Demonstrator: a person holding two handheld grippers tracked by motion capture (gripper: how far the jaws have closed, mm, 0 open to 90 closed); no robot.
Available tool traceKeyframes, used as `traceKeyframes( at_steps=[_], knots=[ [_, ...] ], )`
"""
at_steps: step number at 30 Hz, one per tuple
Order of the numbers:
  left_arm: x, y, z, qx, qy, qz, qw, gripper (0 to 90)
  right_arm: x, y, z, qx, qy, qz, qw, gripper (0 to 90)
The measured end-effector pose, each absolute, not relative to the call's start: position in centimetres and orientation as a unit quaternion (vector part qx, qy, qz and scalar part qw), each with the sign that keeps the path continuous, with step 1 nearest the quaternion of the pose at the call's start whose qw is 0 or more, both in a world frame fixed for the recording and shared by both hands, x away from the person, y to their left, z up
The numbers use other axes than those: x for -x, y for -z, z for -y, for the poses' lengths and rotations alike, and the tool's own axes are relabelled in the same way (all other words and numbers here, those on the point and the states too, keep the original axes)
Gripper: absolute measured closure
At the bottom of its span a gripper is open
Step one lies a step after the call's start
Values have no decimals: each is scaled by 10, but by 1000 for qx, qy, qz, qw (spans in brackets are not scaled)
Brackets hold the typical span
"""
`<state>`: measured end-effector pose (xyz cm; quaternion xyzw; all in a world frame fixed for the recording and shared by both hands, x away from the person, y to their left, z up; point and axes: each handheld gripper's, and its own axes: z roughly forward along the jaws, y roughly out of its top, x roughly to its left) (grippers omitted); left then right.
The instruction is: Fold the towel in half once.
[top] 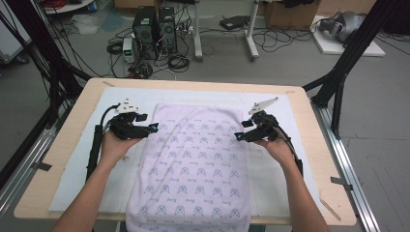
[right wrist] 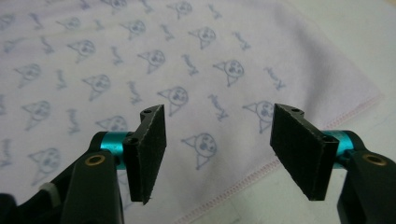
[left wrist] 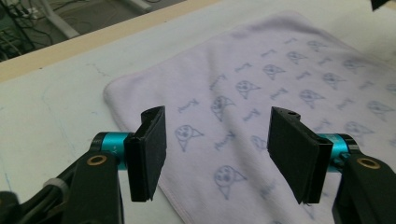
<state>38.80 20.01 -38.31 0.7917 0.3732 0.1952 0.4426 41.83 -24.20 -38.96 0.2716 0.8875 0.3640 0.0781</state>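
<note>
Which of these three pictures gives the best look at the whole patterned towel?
The high view: it shows the towel spread flat on the table, with its near end hanging over the front edge. The left gripper view shows just one rounded corner; the right gripper view shows part of a stitched edge and the printed pattern up close.
</note>
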Motion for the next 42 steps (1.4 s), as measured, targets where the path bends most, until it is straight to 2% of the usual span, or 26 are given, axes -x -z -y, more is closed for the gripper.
traceKeyframes(
  at_steps=[3,10,16,19,22,24,27,34,38,42],
  knots=[
    [-399,396,-199,-804,-182,-376,423,471,-424,397,240,-278,-351,-890,88,384],
    [-419,422,-199,-806,-194,-407,383,517,-438,410,237,-295,-335,-885,132,443],
    [-428,439,-196,-809,-195,-431,349,574,-449,427,238,-337,-324,-874,135,474],
    [-430,442,-196,-804,-190,-439,354,632,-452,434,237,-344,-311,-878,120,555],
    [-429,442,-192,-811,-188,-425,357,790,-453,433,240,-356,-322,-871,102,712],
    [-429,441,-192,-813,-188,-423,353,829,-455,433,240,-356,-326,-872,85,799],
    [-427,437,-197,-810,-191,-424,357,841,-453,431,239,-357,-326,-872,80,850],
    [-412,406,-221,-786,-189,-410,422,841,-442,402,253,-340,-370,-859,95,865],
    [-391,390,-228,-787,-192,-385,443,840,-426,385,259,-324,-394,-856,86,865],
    [-358,384,-231,-797,-193,-357,448,840,-394,370,261,-286,-405,-865,83,865]
  ],
)
